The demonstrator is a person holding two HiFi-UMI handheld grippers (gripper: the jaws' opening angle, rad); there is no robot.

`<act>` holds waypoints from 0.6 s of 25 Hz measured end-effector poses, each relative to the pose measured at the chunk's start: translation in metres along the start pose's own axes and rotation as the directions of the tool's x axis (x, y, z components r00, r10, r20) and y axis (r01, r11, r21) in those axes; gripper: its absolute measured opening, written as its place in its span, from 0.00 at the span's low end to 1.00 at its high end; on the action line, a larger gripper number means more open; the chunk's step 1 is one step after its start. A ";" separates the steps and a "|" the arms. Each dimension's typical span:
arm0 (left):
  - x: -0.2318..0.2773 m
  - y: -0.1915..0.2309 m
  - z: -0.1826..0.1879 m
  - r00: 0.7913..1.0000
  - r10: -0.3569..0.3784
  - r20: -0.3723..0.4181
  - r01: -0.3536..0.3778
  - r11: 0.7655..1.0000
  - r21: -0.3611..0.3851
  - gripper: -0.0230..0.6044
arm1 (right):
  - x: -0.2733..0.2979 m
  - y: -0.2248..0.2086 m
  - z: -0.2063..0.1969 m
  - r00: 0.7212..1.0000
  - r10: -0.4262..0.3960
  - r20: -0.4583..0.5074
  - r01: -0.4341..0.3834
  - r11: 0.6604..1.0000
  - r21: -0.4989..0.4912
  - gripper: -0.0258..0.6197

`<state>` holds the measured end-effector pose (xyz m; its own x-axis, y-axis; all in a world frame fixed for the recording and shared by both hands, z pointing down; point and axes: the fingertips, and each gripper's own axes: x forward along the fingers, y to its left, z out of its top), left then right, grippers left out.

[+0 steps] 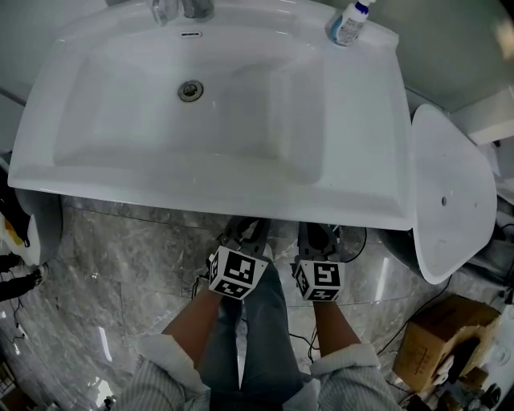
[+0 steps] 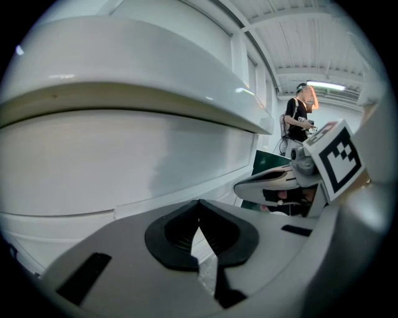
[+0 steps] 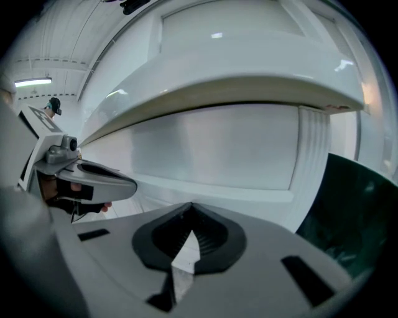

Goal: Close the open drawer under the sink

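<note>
A white sink fills the head view and hides the drawer beneath it. My left gripper and right gripper sit side by side at its front edge, their tips tucked under the rim. In the left gripper view the shut jaws point at the white drawer front below the basin's rim. The right gripper view shows the same: shut jaws close to the drawer front. Neither gripper holds anything. Whether the tips touch the panel is unclear.
A faucet and a small bottle stand at the back of the sink. A white oval toilet lid is to the right, with a cardboard box below it. Grey marble floor lies underfoot. A person stands far off.
</note>
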<state>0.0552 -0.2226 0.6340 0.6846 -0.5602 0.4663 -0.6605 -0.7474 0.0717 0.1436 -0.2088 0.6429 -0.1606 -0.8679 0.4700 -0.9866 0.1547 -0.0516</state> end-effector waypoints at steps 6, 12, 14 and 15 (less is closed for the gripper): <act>-0.025 -0.011 0.009 1.000 -0.002 0.026 0.003 1.000 -0.013 0.06 | -0.018 0.004 0.014 1.000 -0.002 0.011 0.003 1.000 -0.007 0.05; -0.064 -0.028 0.033 0.998 -0.008 0.069 0.008 1.000 -0.011 0.06 | -0.051 0.039 0.030 0.995 0.096 0.008 -0.096 0.995 -0.012 0.06; -0.079 -0.029 0.046 0.996 -0.006 0.088 0.006 1.000 -0.007 0.06 | -0.064 0.048 0.041 0.994 0.109 0.028 -0.109 0.994 0.004 0.06; -0.086 -0.029 0.054 0.995 -0.003 0.097 0.004 1.000 -0.005 0.06 | -0.070 0.053 0.048 0.992 0.116 0.038 -0.117 0.993 0.013 0.06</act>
<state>0.0320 -0.1714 0.5443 0.7135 -0.5899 0.3782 -0.6595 -0.7477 0.0779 0.1012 -0.1621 0.5648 -0.2752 -0.8612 0.4273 -0.9614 0.2490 -0.1174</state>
